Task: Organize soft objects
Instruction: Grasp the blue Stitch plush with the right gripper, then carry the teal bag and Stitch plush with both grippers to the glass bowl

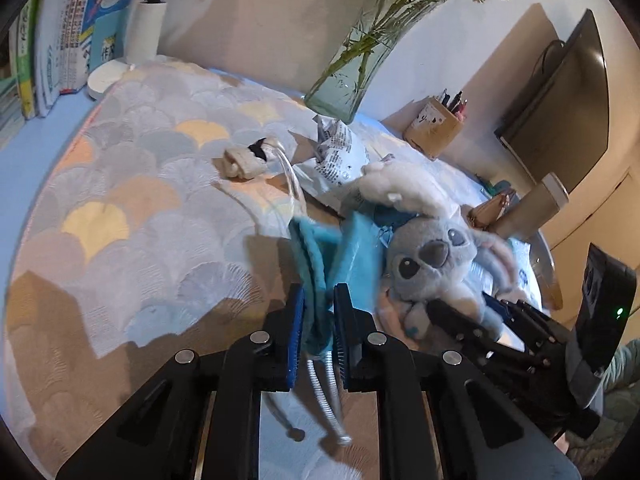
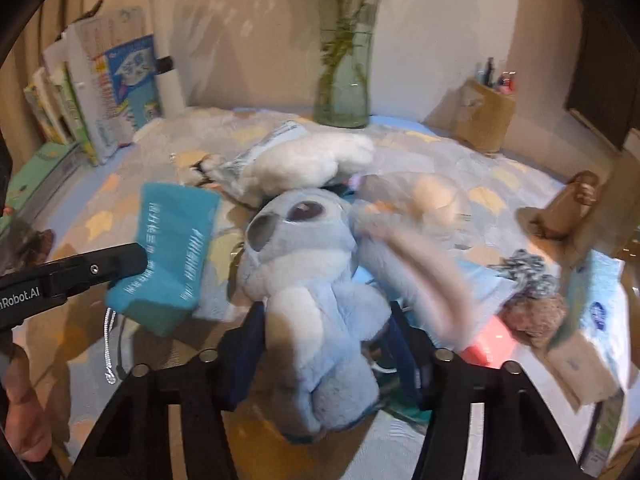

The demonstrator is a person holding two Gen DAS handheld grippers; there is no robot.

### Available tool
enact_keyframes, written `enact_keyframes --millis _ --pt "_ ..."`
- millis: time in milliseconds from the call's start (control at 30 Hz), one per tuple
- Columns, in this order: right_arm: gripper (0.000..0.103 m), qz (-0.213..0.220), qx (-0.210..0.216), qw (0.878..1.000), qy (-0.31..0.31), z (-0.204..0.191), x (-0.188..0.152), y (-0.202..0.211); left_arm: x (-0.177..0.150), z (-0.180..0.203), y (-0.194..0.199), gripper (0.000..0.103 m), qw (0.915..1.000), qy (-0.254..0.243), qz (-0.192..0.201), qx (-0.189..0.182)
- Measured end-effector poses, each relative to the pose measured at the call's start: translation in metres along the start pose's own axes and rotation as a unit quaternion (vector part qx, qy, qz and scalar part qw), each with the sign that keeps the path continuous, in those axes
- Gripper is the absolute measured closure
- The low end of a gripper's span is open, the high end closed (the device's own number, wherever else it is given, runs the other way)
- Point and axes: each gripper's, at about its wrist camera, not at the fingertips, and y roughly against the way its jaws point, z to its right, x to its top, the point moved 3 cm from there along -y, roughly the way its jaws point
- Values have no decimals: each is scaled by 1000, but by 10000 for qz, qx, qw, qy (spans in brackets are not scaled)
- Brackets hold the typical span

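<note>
Closed on the teal pouch (image 1: 320, 276), the left hand-held gripper (image 1: 318, 312) holds it above the patterned surface (image 1: 132, 184). To its right, the right hand-held gripper (image 2: 324, 332) has its pads pressed on the body of the blue plush toy (image 2: 316, 280), just beside the pouch. Behind them lies a white plush (image 2: 304, 162).

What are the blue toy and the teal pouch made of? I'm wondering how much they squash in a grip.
The blue toy looks like plush: fuzzy matte pile, soft rounded limbs, floppy ear. The teal pouch looks like matte felt-like fabric with printed lettering, and it bunches between the left gripper pads. Its cord seems braided, slightly shiny.
</note>
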Motion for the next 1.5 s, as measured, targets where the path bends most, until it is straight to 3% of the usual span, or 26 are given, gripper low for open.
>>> enact_keyframes --millis 167,267,300,333,400,467,567,700,733,900,1033,1100,1167,1267,1300,1367,1433,1500 --pt "57 123 608 9980 -98 -2 -10 29 -16 -8 -1 91 9985 -215 -463 203" --pt "56 -12 988 9948 -253 0 -27 51 -23 -10 -6 90 9980 -332 -423 319" --pt "56 -90 1043 9941 -296 1 -34 54 -23 -10 -6 86 9984 -304 -376 300" --pt "56 -238 1126 9926 -374 3 -45 55 -22 -10 -6 75 9990 -235 -321 219" --pt "55 -449 1244 9896 -566 10 -59 49 -18 -10 -6 70 9996 -47 -266 23" --pt "52 -574 1359 9855 -835 20 -71 39 -16 -10 -7 70 9995 79 -307 -76" --pt "35 -675 1555 9772 -1277 33 -75 30 -17 -6 -5 63 9990 93 -382 -200" --pt "14 -681 1920 9662 -1580 39 -75 26 -23 17 1 7 9984 -238 -338 -391" --pt "10 -678 1966 9649 -1602 38 -73 25 -23 24 0 3 9981 -375 -327 -362" --pt "9 -665 1666 9763 -1212 25 -70 23 -31 50 -26 3 9891 -1279 -725 50" --pt "9 -610 1234 9856 -983 32 -74 22 -35 65 -49 3 9755 -1897 -832 744" --pt "9 -583 1242 9857 -980 34 -75 21 -34 68 -53 4 9723 -2004 -792 908" --pt "13 -555 1181 9872 -919 32 -74 19 -30 63 -53 15 9754 -1848 -722 962" --pt "31 -456 1277 9868 -888 27 -72 20 -21 51 -44 46 9826 -1579 -564 804" --pt "43 -391 1323 9865 -885 25 -72 21 -18 44 -39 65 9870 -1383 -508 648" --pt "48 -250 1462 9849 -889 24 -72 25 -18 29 -28 90 9942 -974 -362 264" --pt "56 -6 1627 9822 -937 25 -70 35 -17 23 -13 94 9968 -797 -64 81" --pt "57 203 1647 9815 -957 29 -67 46 -16 21 -6 94 9972 -744 30 4"
